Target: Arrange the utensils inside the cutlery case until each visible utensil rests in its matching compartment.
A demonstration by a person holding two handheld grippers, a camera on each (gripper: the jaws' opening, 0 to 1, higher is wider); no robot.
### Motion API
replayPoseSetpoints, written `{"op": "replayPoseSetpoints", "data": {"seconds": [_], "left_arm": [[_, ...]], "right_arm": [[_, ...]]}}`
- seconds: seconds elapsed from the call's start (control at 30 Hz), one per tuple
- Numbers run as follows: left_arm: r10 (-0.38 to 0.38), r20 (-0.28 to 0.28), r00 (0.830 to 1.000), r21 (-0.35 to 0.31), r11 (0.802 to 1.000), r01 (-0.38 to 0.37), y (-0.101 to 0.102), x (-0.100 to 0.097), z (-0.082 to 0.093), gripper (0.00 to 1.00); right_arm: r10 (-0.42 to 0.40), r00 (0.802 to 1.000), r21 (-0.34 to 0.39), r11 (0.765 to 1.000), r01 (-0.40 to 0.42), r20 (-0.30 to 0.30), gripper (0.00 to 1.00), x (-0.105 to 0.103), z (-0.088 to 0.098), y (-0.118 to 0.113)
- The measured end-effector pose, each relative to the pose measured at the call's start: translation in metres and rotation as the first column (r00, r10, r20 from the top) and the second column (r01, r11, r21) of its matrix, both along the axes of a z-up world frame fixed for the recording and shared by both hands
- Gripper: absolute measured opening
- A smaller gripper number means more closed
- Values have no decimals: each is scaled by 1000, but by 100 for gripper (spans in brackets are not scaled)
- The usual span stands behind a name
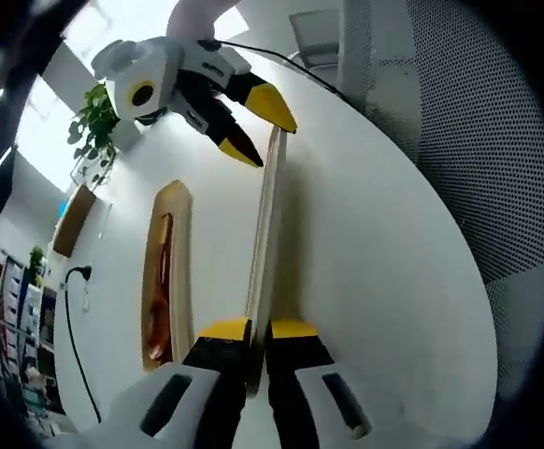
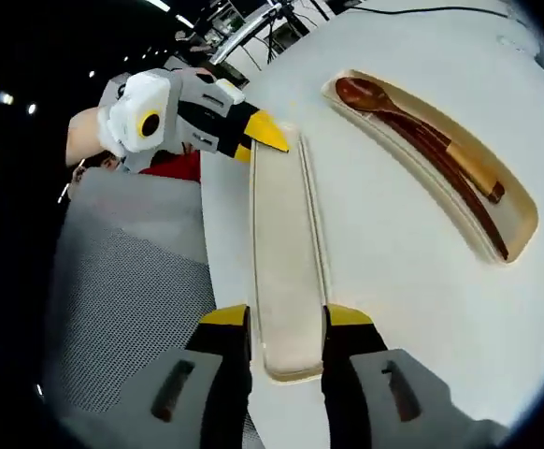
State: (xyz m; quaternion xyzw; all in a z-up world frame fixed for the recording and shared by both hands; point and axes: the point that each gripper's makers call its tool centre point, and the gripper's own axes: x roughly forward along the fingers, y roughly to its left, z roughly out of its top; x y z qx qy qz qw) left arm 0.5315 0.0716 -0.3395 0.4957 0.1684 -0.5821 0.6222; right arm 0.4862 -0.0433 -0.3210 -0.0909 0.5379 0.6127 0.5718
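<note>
In the left gripper view, we see our left hand-held gripper (image 1: 258,329) at 6 o'clock, its yellow-tipped jaws closed on the near end of the lid (image 1: 264,238), a long pale piece seen edge-on and running up toward 12 o'clock. At its far end, around 12 o'clock, the right hand-held gripper (image 1: 258,126) has its jaws spread on either side of the lid's tip.

In the right gripper view, we see the same lid (image 2: 286,271) flat-on, a pale elongated piece with rounded ends. The right hand-held gripper (image 2: 287,323) at 6 o'clock has a jaw on each long edge of the lid, apparently touching both. The left hand-held gripper (image 2: 253,136) sits at the lid's far end, around 11 o'clock, gripping it.

The case (image 2: 515,201) lies open on the white desk (image 2: 384,281) at about 2 o'clock in the right gripper view, well apart from the lid. Inside it we see a dark wooden spoon (image 2: 370,98), bowl toward 12 o'clock, and brown chopsticks (image 2: 459,192) alongside. In the left gripper view, the case (image 1: 180,271) lies at 9 o'clock, beside the lid.

A grey mesh chair back (image 2: 127,290) stands off the desk edge at 8 o'clock in the right gripper view.
</note>
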Motion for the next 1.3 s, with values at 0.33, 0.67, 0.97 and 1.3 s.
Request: {"op": "replayPoseSetpoints", "data": {"seconds": [0.33,0.67,0.97,1.3], "left_arm": [[138,-137,981,-66,987,-149,2,-1,8,5],[222,-317,922,-139,951,-276,-14,-12,16,5],[240,-557,795,-172,903,-393,-26,-27,23,4],[196,-457,868,-157,942,-295,-22,-33,11,6]], "right_arm": [[164,944,-119,984,-134,287,16,16,5,13],[316,850,-261,940,-219,423,15,32,-8,0],[370,828,-332,912,-239,422,11,36,-21,-15],[433,845,-291,891,-349,314,1,15,-18,-23]]}}
